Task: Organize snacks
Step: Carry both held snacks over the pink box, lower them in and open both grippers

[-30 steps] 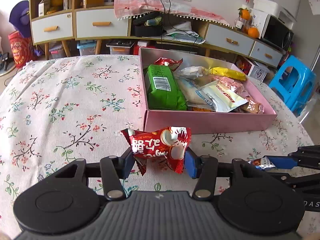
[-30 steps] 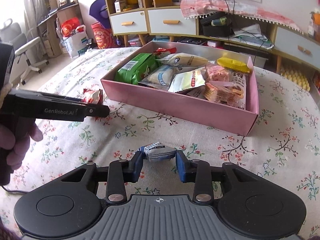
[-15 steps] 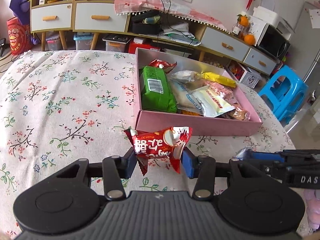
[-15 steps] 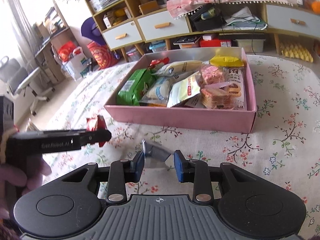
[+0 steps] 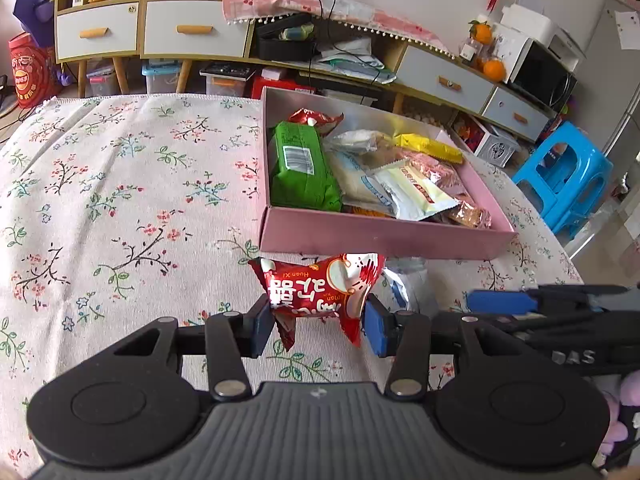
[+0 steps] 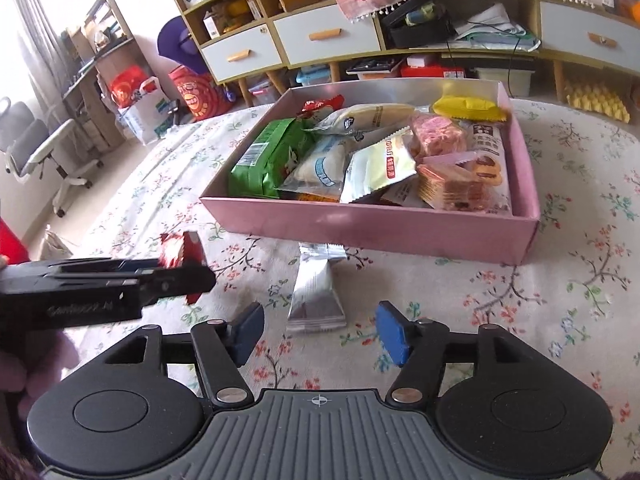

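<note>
Between the blue pads of the left tool (image 5: 319,322) hangs a red snack packet (image 5: 320,292), pinched at its two sides and held clear of the flowered table (image 5: 100,208). Just beside it, the right tool (image 6: 318,334) stands with its fingers spread wide and nothing between them; a silver packet (image 6: 318,288) lies flat on the cloth straight ahead of the gap, one end near the box wall. Beyond both sits the pink box (image 5: 380,236), already crowded with a green pack (image 5: 302,168), pale sachets and a yellow bar (image 5: 430,148).

By my reading, the step in hand is carrying the red packet to the box, while the silver one waits outside it. The next move calls for lifting the red packet over the near wall and letting go above a free spot, likely the near left corner. Afterwards the silver packet needs a fresh grip across its narrow width, low to the cloth.
</note>
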